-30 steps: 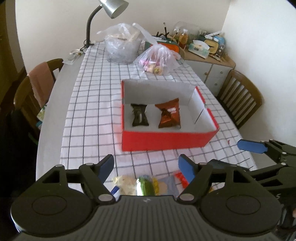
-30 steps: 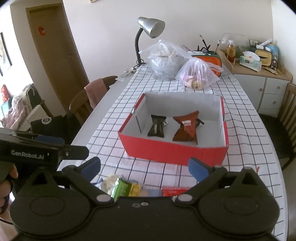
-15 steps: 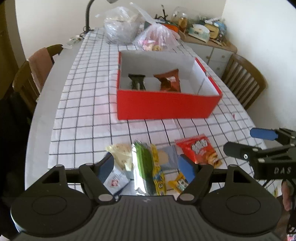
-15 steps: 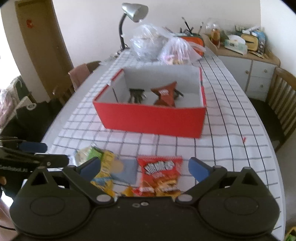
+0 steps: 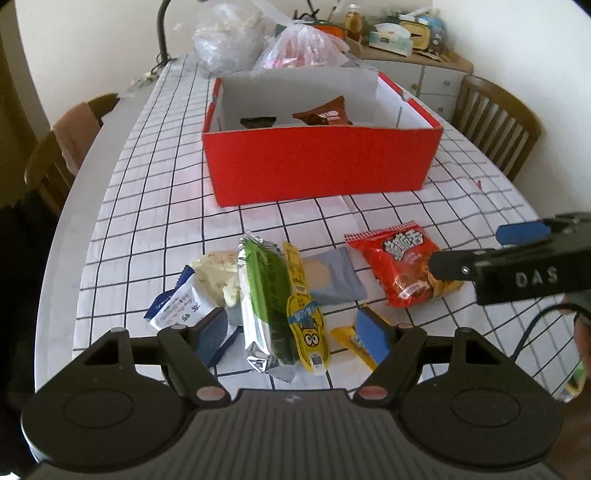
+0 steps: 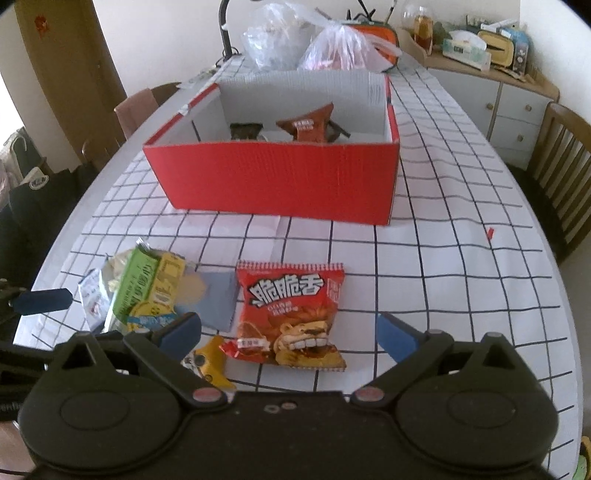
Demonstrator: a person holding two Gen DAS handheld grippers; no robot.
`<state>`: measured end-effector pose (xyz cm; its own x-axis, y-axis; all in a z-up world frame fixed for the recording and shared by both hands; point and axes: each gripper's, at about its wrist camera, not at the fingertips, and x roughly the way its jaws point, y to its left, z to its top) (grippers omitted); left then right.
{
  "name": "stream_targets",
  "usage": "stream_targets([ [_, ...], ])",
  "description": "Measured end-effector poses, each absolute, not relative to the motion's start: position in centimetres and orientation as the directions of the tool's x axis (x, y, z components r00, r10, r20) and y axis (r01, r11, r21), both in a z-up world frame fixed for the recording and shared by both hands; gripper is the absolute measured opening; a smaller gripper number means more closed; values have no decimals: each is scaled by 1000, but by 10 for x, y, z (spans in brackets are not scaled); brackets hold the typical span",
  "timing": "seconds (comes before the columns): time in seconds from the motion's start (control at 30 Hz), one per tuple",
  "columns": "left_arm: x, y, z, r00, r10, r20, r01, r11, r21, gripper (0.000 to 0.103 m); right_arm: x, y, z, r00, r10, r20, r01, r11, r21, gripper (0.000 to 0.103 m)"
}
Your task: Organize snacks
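A red box (image 5: 321, 162) (image 6: 280, 181) holds a dark packet (image 5: 258, 122) and a brown packet (image 5: 325, 112). In front of it lies a pile of snacks: a green bar (image 5: 266, 288) (image 6: 136, 284), a yellow stick packet (image 5: 304, 310), a grey-blue packet (image 5: 332, 275), a white and blue packet (image 5: 177, 308) and a red chip bag (image 5: 400, 264) (image 6: 291, 314). My left gripper (image 5: 293, 336) is open low over the green bar. My right gripper (image 6: 288, 332) is open low over the red chip bag.
Two plastic bags (image 5: 266, 40) and a lamp stem (image 5: 162, 29) stand at the table's far end. Wooden chairs stand at the left (image 5: 59, 155) and right (image 5: 495, 114). A cluttered sideboard (image 6: 491, 66) stands at the back right.
Both grippers have come down and forward toward the snack pile, which now fills the near view. Both stay open.
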<state>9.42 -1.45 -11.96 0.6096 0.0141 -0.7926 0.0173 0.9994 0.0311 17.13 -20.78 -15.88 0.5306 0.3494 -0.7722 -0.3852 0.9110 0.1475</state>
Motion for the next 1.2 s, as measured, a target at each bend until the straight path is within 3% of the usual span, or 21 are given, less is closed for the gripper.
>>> stream_targets([
  [0.17, 98, -28, -128, 624, 37, -781, 41, 996, 80, 73, 180, -208, -169, 518, 349, -781, -395, 907, 144, 101],
  [0.23, 102, -31, -133, 616, 49, -786, 42, 995, 94, 61, 183, -208, -171, 515, 349, -782, -397, 906, 143, 101],
  [0.3, 109, -32, -141, 598, 63, -799, 37, 994, 107, 56, 186, -208, -174, 511, 352, -784, -401, 905, 144, 101],
  [0.67, 123, -38, -156, 590, 123, -798, 17, 986, 165, 42, 203, -202, -187, 481, 355, -802, -430, 892, 138, 99],
  [0.8, 122, -42, -154, 601, 148, -785, 12, 981, 194, 42, 205, -202, -188, 476, 359, -803, -436, 889, 139, 99],
  [0.97, 112, -47, -153, 560, -8, -828, 138, 987, 84, 42, 206, -204, -191, 461, 364, -810, -444, 884, 145, 99],
  [1.2, 119, -67, -168, 515, -59, -855, 246, 966, 81, 42, 210, -199, -196, 459, 355, -814, -451, 883, 131, 99],
])
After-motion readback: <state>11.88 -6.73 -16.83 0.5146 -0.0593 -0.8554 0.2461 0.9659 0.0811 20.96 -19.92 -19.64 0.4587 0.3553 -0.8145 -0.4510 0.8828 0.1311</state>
